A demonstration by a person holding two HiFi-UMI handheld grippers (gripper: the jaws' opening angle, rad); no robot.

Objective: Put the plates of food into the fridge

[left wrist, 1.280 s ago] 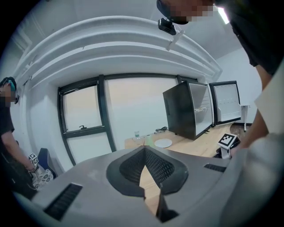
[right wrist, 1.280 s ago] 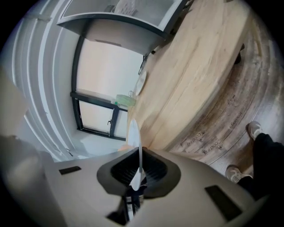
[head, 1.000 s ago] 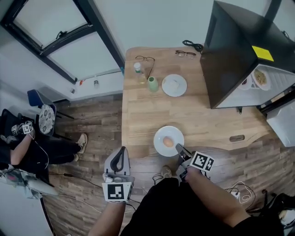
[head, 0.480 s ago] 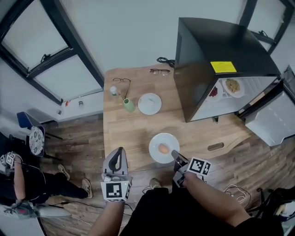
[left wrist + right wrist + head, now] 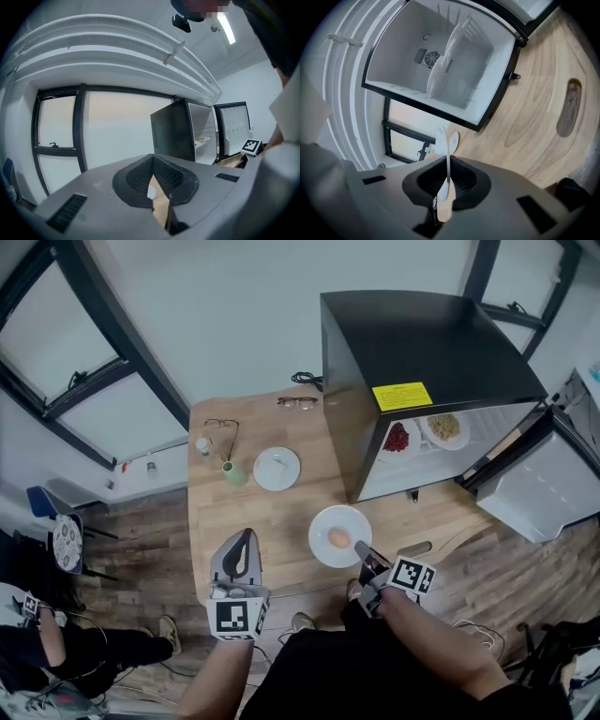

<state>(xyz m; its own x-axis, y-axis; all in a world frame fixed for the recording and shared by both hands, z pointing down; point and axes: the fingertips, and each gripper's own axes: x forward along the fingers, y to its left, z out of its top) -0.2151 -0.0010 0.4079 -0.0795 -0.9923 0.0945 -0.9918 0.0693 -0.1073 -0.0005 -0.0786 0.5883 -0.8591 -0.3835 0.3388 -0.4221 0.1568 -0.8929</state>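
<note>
A white plate (image 5: 339, 536) with a round tan piece of food on it hangs over the wooden table (image 5: 272, 512). My right gripper (image 5: 361, 550) is shut on its near rim. In the right gripper view the plate (image 5: 449, 154) shows edge-on between the jaws of the right gripper (image 5: 448, 180). The black fridge (image 5: 422, 362) stands open on the table's right; two plates of food (image 5: 397, 437) sit on its shelf. My left gripper (image 5: 240, 552) hovers at the table's near edge, shut and holding nothing. A second white plate (image 5: 277, 468) rests farther back.
A green cup (image 5: 234, 473), a small bottle (image 5: 203, 445) and two pairs of glasses (image 5: 222, 425) lie at the table's far left. The fridge door (image 5: 530, 484) swings out to the right. The table has a handle slot (image 5: 412, 548). A person sits at lower left (image 5: 37, 643).
Both grippers have travelled toward the fridge and risen, the right one carrying the plate. The fridge's open front and the plates inside it now show more fully.
</note>
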